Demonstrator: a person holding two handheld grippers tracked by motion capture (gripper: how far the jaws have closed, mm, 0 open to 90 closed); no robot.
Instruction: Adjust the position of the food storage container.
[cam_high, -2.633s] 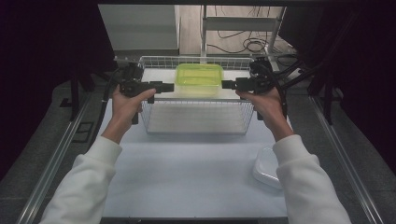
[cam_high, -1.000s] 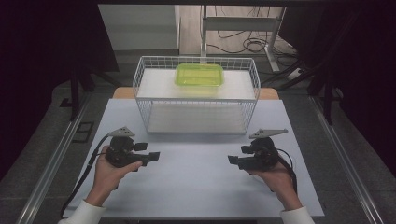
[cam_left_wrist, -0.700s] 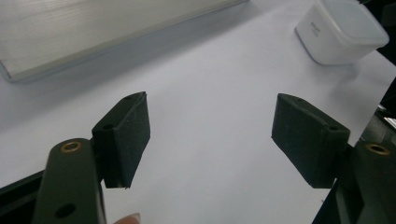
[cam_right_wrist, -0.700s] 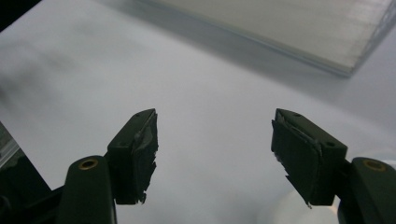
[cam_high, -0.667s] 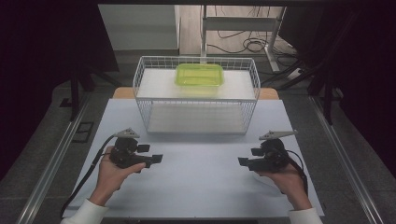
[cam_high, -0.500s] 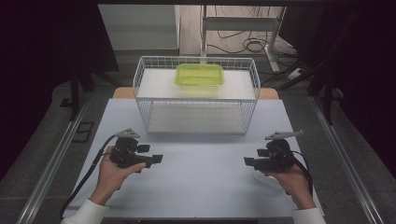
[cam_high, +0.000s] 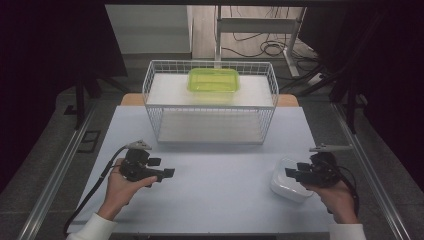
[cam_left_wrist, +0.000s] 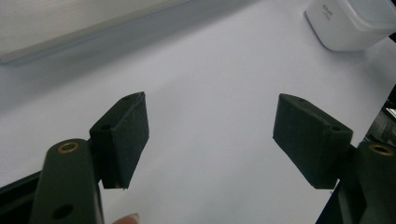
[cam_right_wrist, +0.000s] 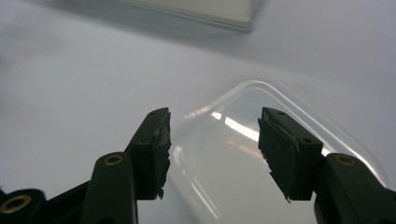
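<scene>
A clear white lidded container lies on the pale table at the front right. My right gripper hovers at its right side, pointing left over it. In the right gripper view the container lies below and between the jaws of the right gripper, which have just been closing; the pads stand apart from it, so it is open. My left gripper rests open at the front left with nothing between its jaws. The same container shows far off in the left gripper view.
A white wire basket stands at the back middle of the table, with a green lidded container on its upper shelf. Table edges run close to both hands. Cables trail from each gripper.
Both grippers came back from the green container in the basket to the table's front. In the last second my right hand slid right to the white container and its jaws narrowed. The left hand stayed put.
</scene>
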